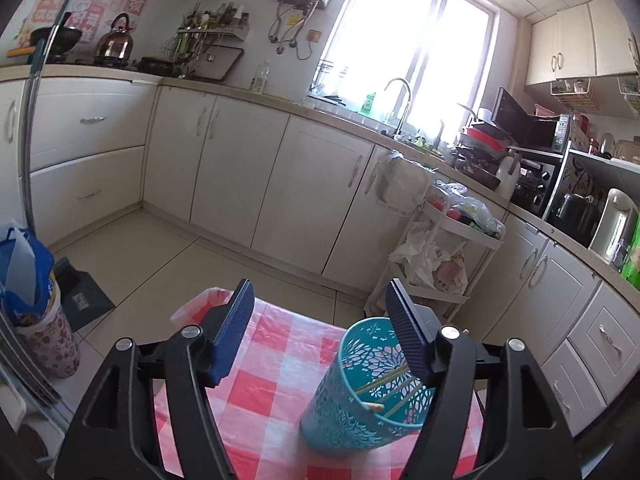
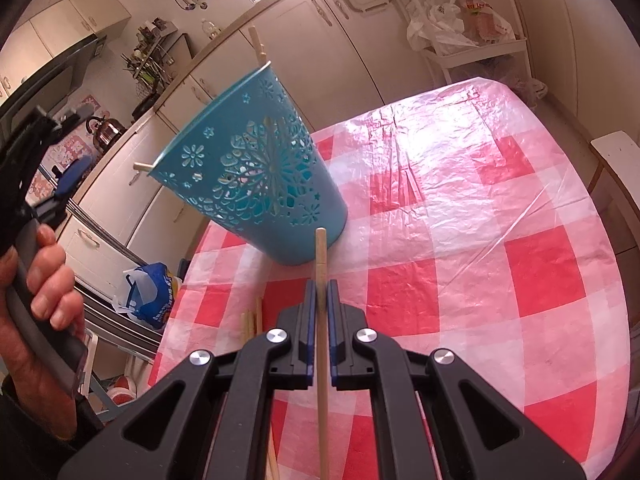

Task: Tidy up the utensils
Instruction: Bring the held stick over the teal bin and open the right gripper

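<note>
On counter (image 2: 460, 208): cup (image 2: 256, 172) holds approx 2–3 chopsticks. Right tongs (image 2: 320, 300) clamped on a chopstick (image 2: 321, 264); left tongs (image 1: 320, 320) wide open, empty. Loose sticks (image 2: 251, 322) remain; partway done.

Bright daylight pours through the window (image 1: 404, 40) at the upper middle of my left view, above the faucet (image 1: 400, 104). Cream cabinets (image 1: 240, 168) run along the wall under a pale counter, meeting beige floor tiles (image 1: 160, 264). A kettle (image 1: 116, 38) sits upper left; a white trolley (image 1: 448, 256) stands right of centre.
</note>
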`<state>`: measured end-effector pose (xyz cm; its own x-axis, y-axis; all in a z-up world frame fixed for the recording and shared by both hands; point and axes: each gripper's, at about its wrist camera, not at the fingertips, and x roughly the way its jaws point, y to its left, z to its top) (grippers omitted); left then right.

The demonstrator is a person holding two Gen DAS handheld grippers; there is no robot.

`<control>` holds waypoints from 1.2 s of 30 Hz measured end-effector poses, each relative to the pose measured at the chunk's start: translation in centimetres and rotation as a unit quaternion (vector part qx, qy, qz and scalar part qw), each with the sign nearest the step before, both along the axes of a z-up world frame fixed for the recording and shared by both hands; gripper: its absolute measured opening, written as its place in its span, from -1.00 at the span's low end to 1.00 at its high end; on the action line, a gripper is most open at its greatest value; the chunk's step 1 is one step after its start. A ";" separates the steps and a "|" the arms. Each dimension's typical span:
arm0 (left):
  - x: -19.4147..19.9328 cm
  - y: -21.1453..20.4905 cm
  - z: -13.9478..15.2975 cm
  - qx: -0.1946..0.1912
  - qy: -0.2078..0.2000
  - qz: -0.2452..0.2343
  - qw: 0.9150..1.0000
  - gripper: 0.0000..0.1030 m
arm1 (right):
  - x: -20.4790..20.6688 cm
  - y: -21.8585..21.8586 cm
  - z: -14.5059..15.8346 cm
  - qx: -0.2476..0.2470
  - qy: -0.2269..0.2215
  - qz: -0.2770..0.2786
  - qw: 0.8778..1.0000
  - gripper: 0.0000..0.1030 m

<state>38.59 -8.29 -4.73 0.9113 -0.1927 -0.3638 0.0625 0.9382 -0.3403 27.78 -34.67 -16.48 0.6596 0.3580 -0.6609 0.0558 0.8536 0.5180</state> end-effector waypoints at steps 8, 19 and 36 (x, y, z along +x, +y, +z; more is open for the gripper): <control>-0.2 2.4 -0.1 -0.017 0.012 0.024 0.999 0.36 | -1.0 -0.5 2.7 0.004 -0.073 -0.026 0.997 -0.88; 0.3 3.0 0.3 -0.015 0.020 0.023 0.999 0.38 | -1.6 -0.6 5.2 -0.008 -0.127 -0.045 0.991 -0.88; 0.5 2.9 0.3 -0.028 0.026 0.018 0.999 0.38 | -3.9 1.4 11.6 -0.083 -0.216 -0.034 0.972 -0.88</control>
<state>39.09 -5.43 -4.39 0.8982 -0.1822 -0.4000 0.0106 0.9187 -0.3947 23.89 -33.30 -4.86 0.9067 0.2153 -0.3627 -0.0766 0.9296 0.3605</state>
